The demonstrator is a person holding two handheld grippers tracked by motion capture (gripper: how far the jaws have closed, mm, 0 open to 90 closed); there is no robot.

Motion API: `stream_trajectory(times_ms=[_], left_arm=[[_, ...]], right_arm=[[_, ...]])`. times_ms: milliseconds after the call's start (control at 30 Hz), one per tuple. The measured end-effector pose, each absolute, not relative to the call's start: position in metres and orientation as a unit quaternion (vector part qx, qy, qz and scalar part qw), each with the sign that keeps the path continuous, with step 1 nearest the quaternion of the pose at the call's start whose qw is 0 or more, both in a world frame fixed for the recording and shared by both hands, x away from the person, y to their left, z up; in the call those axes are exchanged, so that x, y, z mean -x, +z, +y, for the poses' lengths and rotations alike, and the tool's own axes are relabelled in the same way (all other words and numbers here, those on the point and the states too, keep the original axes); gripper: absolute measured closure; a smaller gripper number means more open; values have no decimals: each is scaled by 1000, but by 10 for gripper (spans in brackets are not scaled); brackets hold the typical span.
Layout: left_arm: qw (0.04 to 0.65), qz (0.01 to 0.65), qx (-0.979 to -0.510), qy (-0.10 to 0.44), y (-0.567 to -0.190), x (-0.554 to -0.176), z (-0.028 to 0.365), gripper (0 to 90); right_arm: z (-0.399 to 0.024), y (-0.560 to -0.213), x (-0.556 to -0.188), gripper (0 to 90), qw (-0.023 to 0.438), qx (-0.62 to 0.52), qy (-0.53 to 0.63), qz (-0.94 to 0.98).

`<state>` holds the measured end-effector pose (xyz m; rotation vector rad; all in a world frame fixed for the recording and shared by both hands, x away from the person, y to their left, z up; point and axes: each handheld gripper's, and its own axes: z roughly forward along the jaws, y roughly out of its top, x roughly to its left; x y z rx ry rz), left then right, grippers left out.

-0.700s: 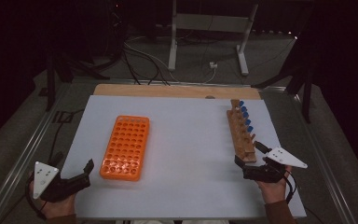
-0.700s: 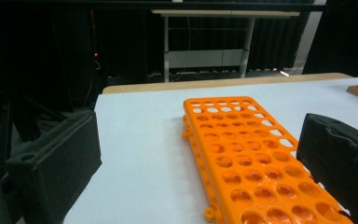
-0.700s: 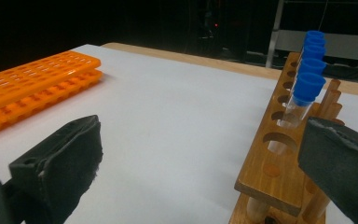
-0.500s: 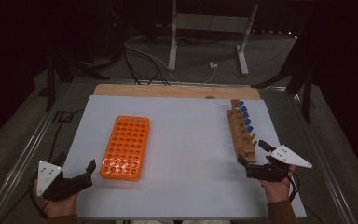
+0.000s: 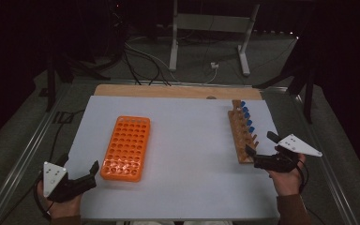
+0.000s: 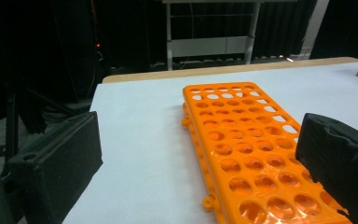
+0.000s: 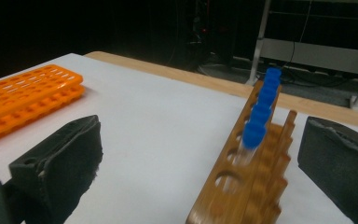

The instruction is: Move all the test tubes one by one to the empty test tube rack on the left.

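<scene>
An orange tube rack [image 5: 126, 147] with all its holes vacant lies on the white table [image 5: 187, 154], left of the middle. My left gripper [image 5: 79, 164] hovers at the rack's near left corner, open, nothing between its jaws. In the left gripper view the orange rack [image 6: 242, 144] runs away from the open left gripper [image 6: 198, 144], partly behind the right jaw. A wooden rack [image 5: 241, 138] holding several blue-capped tubes [image 5: 246, 117] stands at the right. My right gripper [image 5: 260, 143] is open at its near end. In the right gripper view the wooden rack [image 7: 233, 186] and blue caps [image 7: 261, 112] sit between the open right gripper [image 7: 200, 154] jaws.
A bare wooden strip [image 5: 168, 90] borders the table's far edge. Metal rails [image 5: 23, 154] run along both sides. Beyond the table, cables and a white stand [image 5: 211, 28] sit on a dark floor. White surface stretches between the two racks.
The right gripper has edged slightly to the right near the wooden rack's end. The left gripper has barely shifted. Both racks are where they were.
</scene>
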<state>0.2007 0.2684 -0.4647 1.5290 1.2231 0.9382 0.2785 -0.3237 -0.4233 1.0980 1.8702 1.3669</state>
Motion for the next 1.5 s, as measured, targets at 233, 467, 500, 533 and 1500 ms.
stream_trajectory(times_ms=[233,467,500,533,1500], left_arm=[[466,507,-615,385,-467,-200,273,14],[464,509,-614,385,-468,-201,273,14],[463,510,-614,386,-468,-201,273,14],[464,510,-613,386,-468,-201,273,14],[458,514,-611,391,-470,-201,274,14]], right_arm=[[-324,-415,-296,7,287,-415,504,701],[-326,-424,-322,90,263,-439,476,715],[-327,-426,-325,117,259,-442,473,717],[-328,-427,-327,145,259,-446,469,718],[-325,-457,-350,714,237,-489,417,728]])
